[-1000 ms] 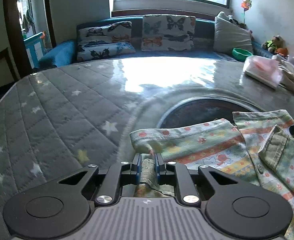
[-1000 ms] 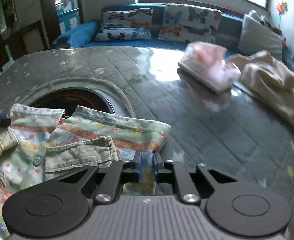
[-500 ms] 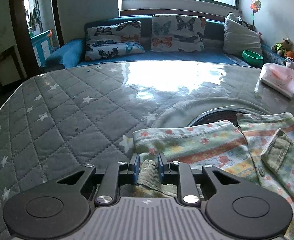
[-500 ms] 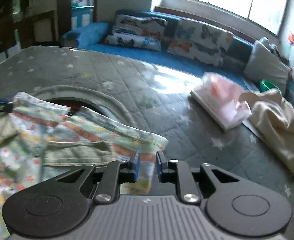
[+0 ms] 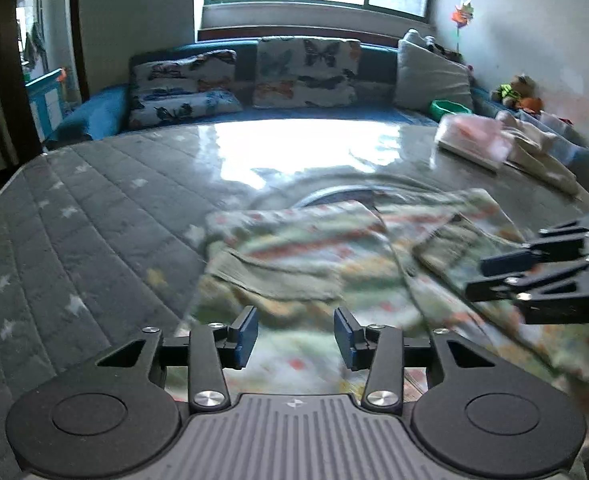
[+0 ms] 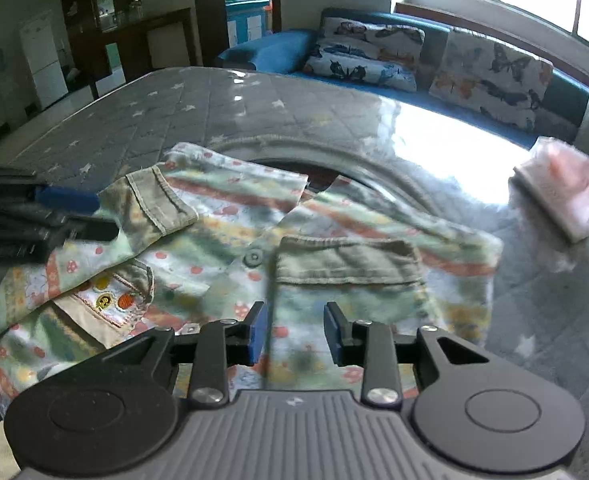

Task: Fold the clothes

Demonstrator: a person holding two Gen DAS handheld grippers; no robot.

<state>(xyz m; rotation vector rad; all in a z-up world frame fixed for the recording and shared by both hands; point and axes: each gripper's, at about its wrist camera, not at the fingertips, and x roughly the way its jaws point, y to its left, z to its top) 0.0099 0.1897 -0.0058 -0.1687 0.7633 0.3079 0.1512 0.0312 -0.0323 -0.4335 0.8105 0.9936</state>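
A small patterned shirt point(image 5: 314, 264) with olive cuffs lies on the grey quilted table point(image 5: 94, 208), both sleeves folded in over its front. It also shows in the right wrist view point(image 6: 254, 240). My left gripper point(image 5: 294, 338) is open and empty just above the shirt's near left part. My right gripper point(image 6: 292, 334) is open and empty above the shirt's near right part, below the right cuff point(image 6: 346, 264). Each gripper shows in the other's view, the right one point(image 5: 506, 262) and the left one point(image 6: 66, 200).
A pink folded item point(image 6: 562, 188) and a cream cloth point(image 5: 534, 152) lie at the table's far right. A round dark inset point(image 6: 294, 164) sits under the shirt's top. A blue sofa with butterfly cushions point(image 5: 302, 72) stands behind the table.
Both grippers have opened and let go of the sleeves, which now lie folded over the shirt. Both grippers have pulled back and up.
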